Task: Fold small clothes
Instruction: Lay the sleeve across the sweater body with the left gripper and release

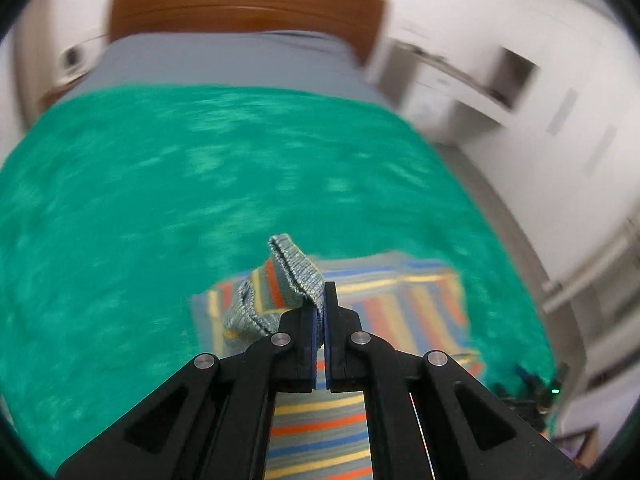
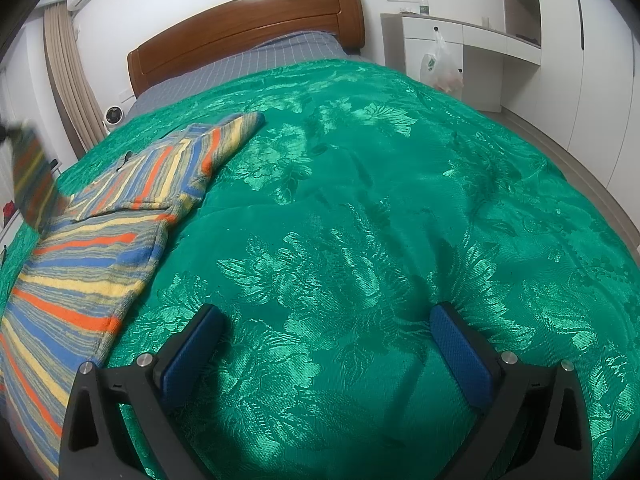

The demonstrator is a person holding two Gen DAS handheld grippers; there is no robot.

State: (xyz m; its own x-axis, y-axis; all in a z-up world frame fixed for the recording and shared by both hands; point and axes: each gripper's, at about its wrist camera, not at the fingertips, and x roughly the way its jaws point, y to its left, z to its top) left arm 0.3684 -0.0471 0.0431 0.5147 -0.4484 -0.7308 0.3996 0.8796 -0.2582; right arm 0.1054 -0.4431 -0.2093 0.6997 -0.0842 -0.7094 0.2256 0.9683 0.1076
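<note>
The left tongs (image 1: 320, 312) are pressed together on the grey ribbed cuff (image 1: 294, 270) of the striped sweater (image 2: 92, 248), which is lifted above the green bedspread (image 2: 360, 208). The rest of the sweater is spread on the bed. The right tongs (image 2: 326, 344) are spread wide over bare bedspread, holding nothing.

No legible text, label, brand, number or sign anywhere in either view.

home bedroom | bed (image 2: 360, 184), wooden headboard (image 2: 248, 28), wardrobe (image 2: 592, 60)
</note>
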